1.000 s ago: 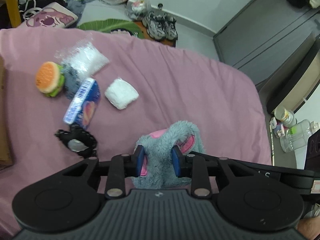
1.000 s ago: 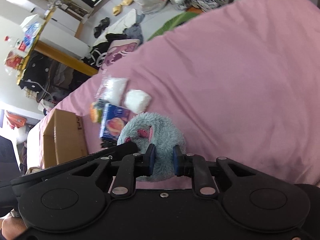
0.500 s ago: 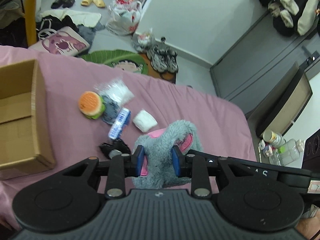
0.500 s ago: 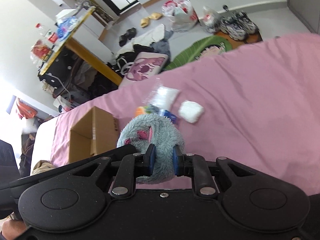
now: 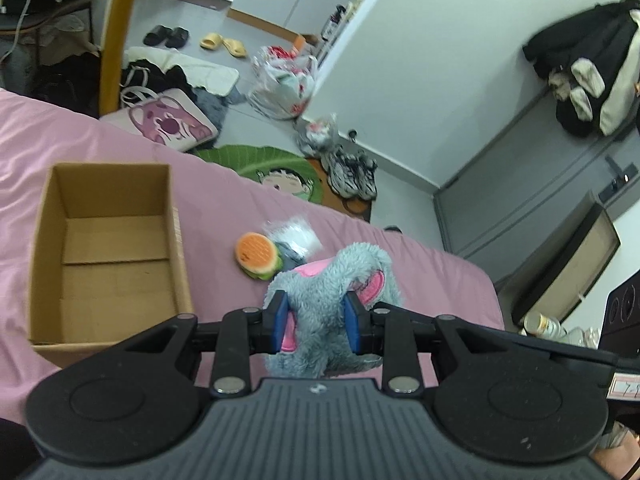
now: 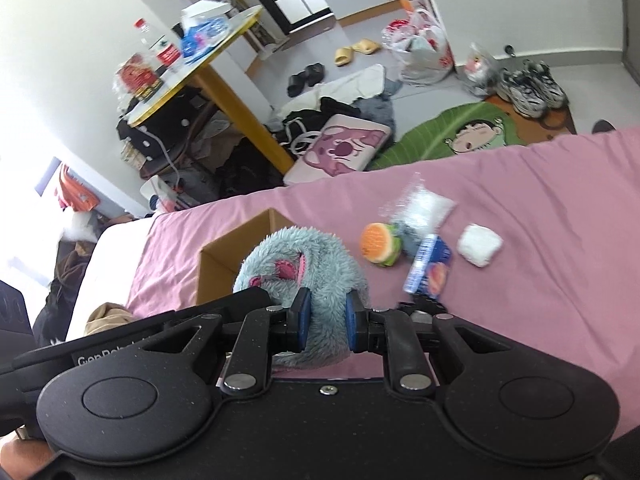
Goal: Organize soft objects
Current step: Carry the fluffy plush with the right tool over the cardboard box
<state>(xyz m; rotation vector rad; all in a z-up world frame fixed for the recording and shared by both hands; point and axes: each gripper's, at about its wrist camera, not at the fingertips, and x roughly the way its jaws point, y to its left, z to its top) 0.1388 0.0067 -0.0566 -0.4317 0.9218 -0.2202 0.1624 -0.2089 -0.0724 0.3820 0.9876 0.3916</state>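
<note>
A: What do the 2 grippers have hold of?

B: Both are clamped on the same fluffy grey-blue plush point(image 5: 326, 304). The left gripper point(image 5: 316, 326) has its blue pads pressed into the fur, and the right gripper point(image 6: 324, 318) pinches another part of it, its pads narrowly apart with fur squeezed between.

A: Where is the plush?

B: Lifted above the pink bedsheet point(image 5: 208, 216), near the right side of the open cardboard box point(image 5: 108, 248), which sits on the sheet.

A: And the other soft things?

B: On the sheet beyond the plush: a burger toy point(image 6: 380, 244), a clear packet of white filling point(image 6: 424, 206), a white pad point(image 6: 480, 245) and a blue packet point(image 6: 430, 266), clustered close together.
</note>
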